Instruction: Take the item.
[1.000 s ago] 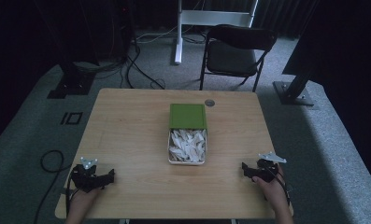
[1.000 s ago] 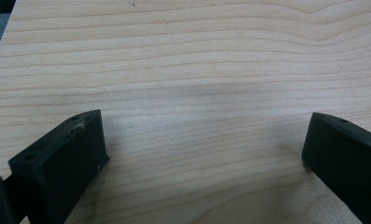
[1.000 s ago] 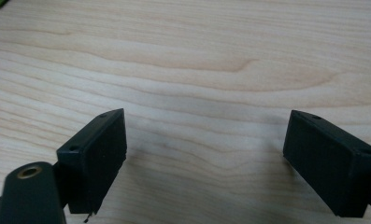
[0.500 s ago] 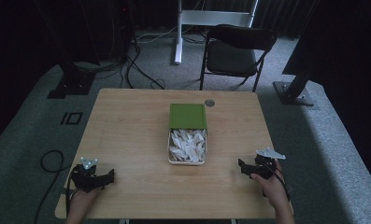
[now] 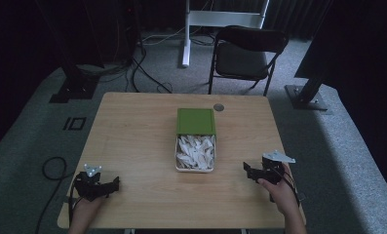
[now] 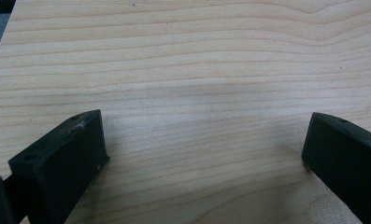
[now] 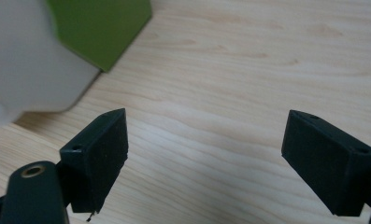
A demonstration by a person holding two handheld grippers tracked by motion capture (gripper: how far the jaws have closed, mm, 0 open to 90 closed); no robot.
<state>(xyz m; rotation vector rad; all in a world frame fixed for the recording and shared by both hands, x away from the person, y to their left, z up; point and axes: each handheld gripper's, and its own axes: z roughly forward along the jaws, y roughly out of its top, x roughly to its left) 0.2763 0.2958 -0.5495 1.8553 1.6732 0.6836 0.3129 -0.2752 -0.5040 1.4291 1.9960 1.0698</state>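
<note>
Box (image 5: 195, 146) sits mid-frame as the right tongs (image 5: 249, 171), wide open and empty like the left tongs (image 5: 114, 184), have edged toward it, likely beginning a reach.

Jaws spread wide above the desk (image 7: 230, 65).
White box (image 7: 29, 60) with green lid (image 7: 99, 28) beyond the left jaw.

A shallow white box (image 5: 195, 168) sits open at the middle of a wooden table, filled to its rim with a loose heap of white folded paper pieces (image 5: 196, 151). Its green lid (image 5: 196, 121) lies flat, touching the far end of the box, square to it.
</note>
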